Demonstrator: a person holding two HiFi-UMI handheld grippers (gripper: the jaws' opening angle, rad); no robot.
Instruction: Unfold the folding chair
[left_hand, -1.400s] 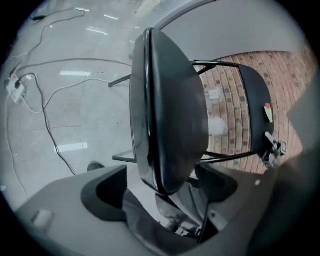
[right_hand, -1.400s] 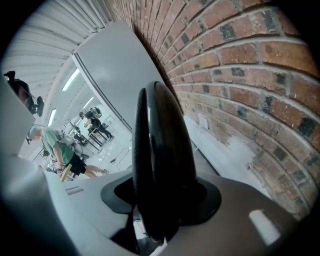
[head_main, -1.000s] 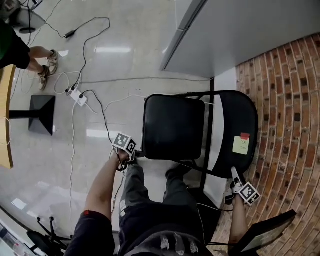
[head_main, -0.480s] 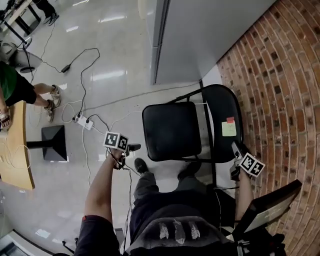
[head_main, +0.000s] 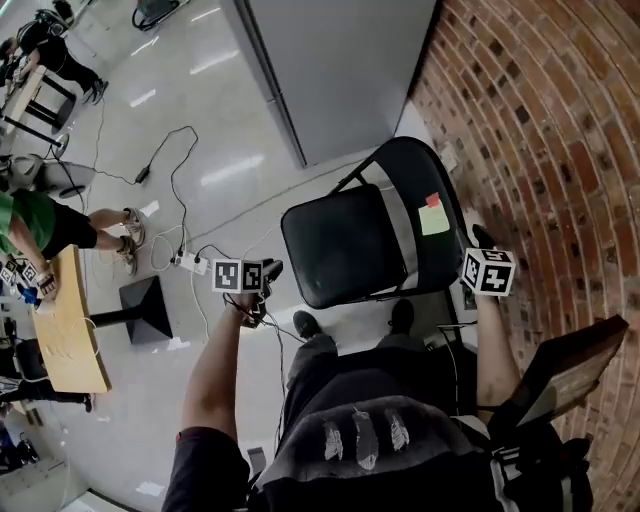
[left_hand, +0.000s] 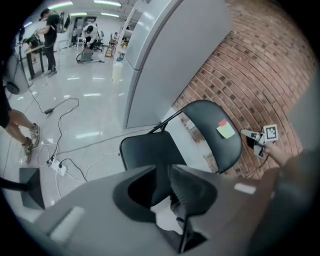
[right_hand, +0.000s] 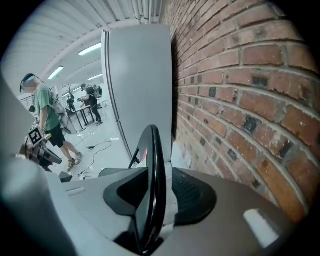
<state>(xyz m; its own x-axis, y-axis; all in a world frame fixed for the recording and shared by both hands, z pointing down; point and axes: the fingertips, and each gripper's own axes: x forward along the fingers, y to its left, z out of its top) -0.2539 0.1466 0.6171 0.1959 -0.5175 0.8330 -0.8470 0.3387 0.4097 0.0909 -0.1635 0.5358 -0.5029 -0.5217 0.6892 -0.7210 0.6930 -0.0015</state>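
Observation:
The black folding chair stands unfolded, with its seat (head_main: 345, 245) level and its backrest (head_main: 415, 170) toward the brick wall. A yellow sticky note (head_main: 434, 215) is stuck on the backrest. My left gripper (head_main: 268, 270) hangs in the air left of the seat, clear of it. Its jaws (left_hand: 162, 182) have just been closing, and only a narrow empty gap is left. My right gripper (head_main: 480, 240) is at the backrest's right edge. Its jaws (right_hand: 162, 187) have also been closing, with the backrest rim (right_hand: 154, 160) between them. A pale strip still shows beside the right pad.
A brick wall (head_main: 540, 120) runs behind the chair, next to a grey panel (head_main: 330, 70). A power strip with cables (head_main: 190, 262) lies on the shiny floor to the left. Farther left are a black base plate (head_main: 145, 308), a wooden table (head_main: 65, 330) and a person in green (head_main: 40, 220).
My left gripper has left the seat's front-left corner and risen. My right gripper has climbed from the backrest's lower edge to about the note's height. The chair stays unfolded.

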